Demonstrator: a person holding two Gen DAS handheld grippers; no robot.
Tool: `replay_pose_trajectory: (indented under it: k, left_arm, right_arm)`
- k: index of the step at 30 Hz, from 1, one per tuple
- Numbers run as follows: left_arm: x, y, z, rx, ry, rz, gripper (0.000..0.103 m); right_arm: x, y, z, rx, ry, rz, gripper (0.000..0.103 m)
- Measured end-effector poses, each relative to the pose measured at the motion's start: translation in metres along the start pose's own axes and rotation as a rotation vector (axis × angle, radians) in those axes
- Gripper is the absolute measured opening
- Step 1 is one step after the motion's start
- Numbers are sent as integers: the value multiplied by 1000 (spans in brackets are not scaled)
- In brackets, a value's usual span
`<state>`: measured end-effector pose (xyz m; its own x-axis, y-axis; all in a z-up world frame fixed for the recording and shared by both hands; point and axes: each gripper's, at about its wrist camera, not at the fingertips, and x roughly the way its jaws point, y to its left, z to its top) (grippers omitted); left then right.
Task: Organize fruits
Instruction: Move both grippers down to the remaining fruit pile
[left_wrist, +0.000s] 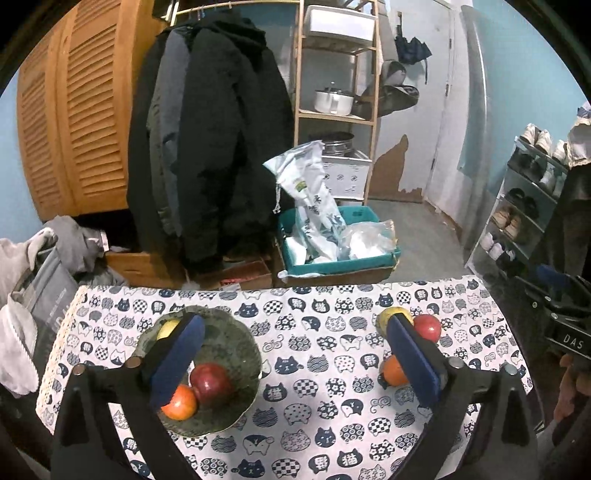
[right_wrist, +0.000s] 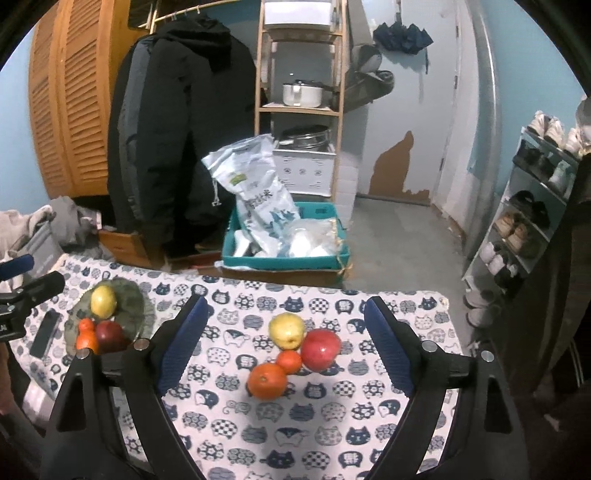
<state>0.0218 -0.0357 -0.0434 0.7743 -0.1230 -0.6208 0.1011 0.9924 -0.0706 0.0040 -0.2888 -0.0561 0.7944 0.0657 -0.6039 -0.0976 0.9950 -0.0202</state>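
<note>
Both wrist cameras look forward and down over their open fingers, close above the cat-print tablecloth (left_wrist: 325, 369) (right_wrist: 314, 406). Each shows the dark green bowl (left_wrist: 236, 354) (right_wrist: 129, 299), left of both claws.

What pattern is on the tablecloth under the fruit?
Navy and white cartoon cat faces on the white tablecloth, clearest in the right wrist view.
</note>
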Motion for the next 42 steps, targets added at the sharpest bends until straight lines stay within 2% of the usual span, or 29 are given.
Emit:
replay_pose_trajectory:
  k: [8, 13, 26, 35, 42]
  left_arm:
    - [21, -33, 0, 46, 36, -25, 101]
    - [43, -55, -7, 80, 88, -50, 101]
    - [116, -99, -26, 114, 243, -103, 101]
    - [158, -119, -42, 129, 331, -109, 101]
    - [192, -137, -68, 152, 427, -119, 101]
  right_arm:
    - [8, -29, -9, 38, 41, -41, 86]
    - [18, -44, -18, 54, 74, -60, 86]
    - [72, -79, -47, 121, 229, -98, 86]
    - [110, -100, -73, 169, 338, -111, 86]
    - [139, -105, -92, 176, 426, -115, 86]
